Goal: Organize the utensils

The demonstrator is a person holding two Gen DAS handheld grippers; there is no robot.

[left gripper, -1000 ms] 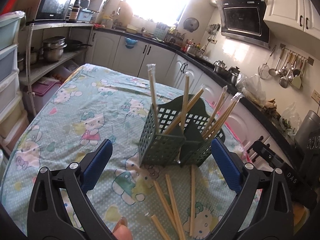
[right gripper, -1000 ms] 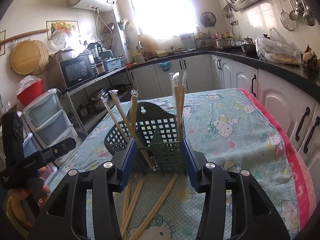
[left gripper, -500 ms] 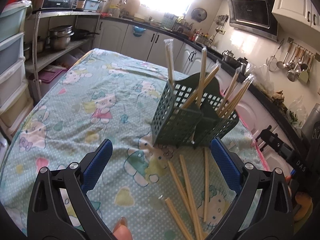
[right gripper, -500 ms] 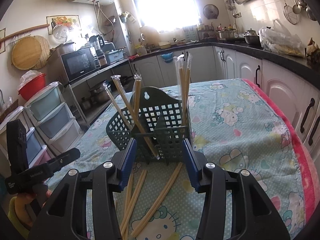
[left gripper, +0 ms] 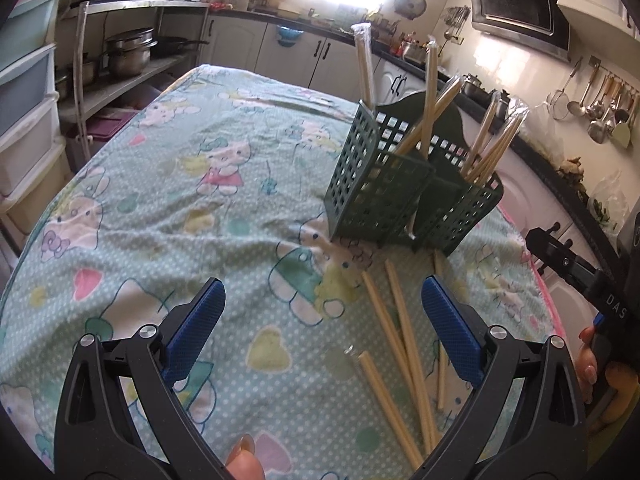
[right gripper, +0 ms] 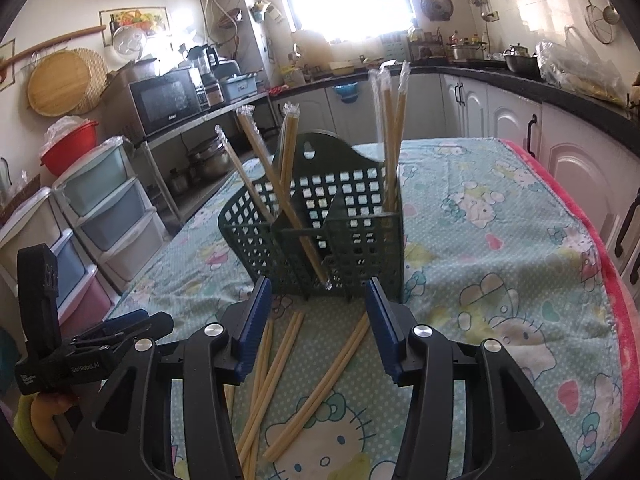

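Left tongs (left gripper: 323, 320): held wide open above the desk (left gripper: 168, 208), nothing gripped; blue pads (left gripper: 198, 322) well apart.

Right tongs (right gripper: 316, 320): jaws parted, nothing between them but desk and loose sticks; blue pads (right gripper: 253, 322) clear of every item.

Utensil basket (right gripper: 320, 240): dark green, perforated, divided into compartments, stood upright on the desk directly ahead of the right tongs, its base just beyond the fingertips. From the left wrist view the basket (left gripper: 404, 196) is seen ahead and to the right of the left tongs.

Wrapped chopsticks (right gripper: 390, 136): stood in the basket, some upright in the right-hand compartment, others leaning in the left-hand one.

Loose chopsticks (right gripper: 320, 384): several laid flat on the desk between and beneath the right tongs' fingers, fanned out and crossing. In the left view the loose chopsticks (left gripper: 400, 340) are found beside and under the right-hand finger.

Desk covering: a green cartoon-print cloth (right gripper: 500, 248).

Surroundings: microwave (right gripper: 168, 100) on a shelf to the left, plastic drawers (right gripper: 108, 216) below it, white cabinets (right gripper: 500, 112) behind.
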